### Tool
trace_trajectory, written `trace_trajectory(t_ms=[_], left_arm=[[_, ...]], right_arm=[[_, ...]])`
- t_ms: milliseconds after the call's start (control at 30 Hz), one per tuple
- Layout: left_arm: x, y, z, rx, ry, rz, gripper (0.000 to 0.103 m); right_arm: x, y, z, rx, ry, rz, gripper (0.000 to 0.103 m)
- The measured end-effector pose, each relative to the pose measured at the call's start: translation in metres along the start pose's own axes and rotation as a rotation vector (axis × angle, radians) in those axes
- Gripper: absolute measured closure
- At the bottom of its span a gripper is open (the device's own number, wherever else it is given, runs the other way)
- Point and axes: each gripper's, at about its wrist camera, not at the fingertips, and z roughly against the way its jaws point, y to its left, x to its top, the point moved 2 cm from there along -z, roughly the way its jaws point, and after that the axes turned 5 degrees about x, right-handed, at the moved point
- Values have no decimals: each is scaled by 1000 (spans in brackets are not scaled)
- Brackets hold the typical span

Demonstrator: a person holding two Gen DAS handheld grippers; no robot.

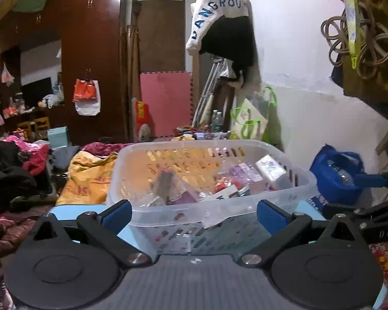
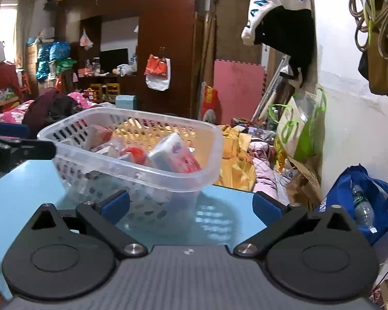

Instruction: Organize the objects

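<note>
Room: cluttered bedroom, with a dark wooden wardrobe point(image 1: 93, 59) at ten o'clock in the left wrist view, a pink foam mat point(image 1: 165, 103) leaning at twelve o'clock, and a white wall at two o'clock with a cap and coiled cord hanging on it.
Surface: pale blue desk point(image 2: 20, 188), glossy enough to mirror the basket's slots; it is bare apart from the basket.
Basket: clear slotted plastic basket point(image 1: 209, 206) stands on the desk, dead ahead of the left view and at eleven o'clock in the right view.
Contents: small boxes and packets point(image 2: 173, 155) lie jumbled inside, leaning on each other; I judge they are gathered there as the sorted pile, so the task's things are in the basket.
Left tongs: left tongs point(image 1: 194, 214) are spread wide with nothing gripped; the basket's near wall sits between the blue tips, apparently untouched.
Right tongs: right tongs point(image 2: 191, 204) are also wide apart and empty, aimed at the basket's right corner and the bare desk.
Why so: both pairs face the basket from either side, probably ready to lift or shift it.
Nearby: blue bag point(image 2: 362, 201) with a bottle at three o'clock; yellow bedding and clothes lie behind the basket.
</note>
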Motion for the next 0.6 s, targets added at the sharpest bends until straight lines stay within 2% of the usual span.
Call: trace_trajectory(t_ms=[600], left_arm=[[-5,-3,-1,27,5,-25,0]], right_arm=[[-10,-2,5,5,-9,-3,0]])
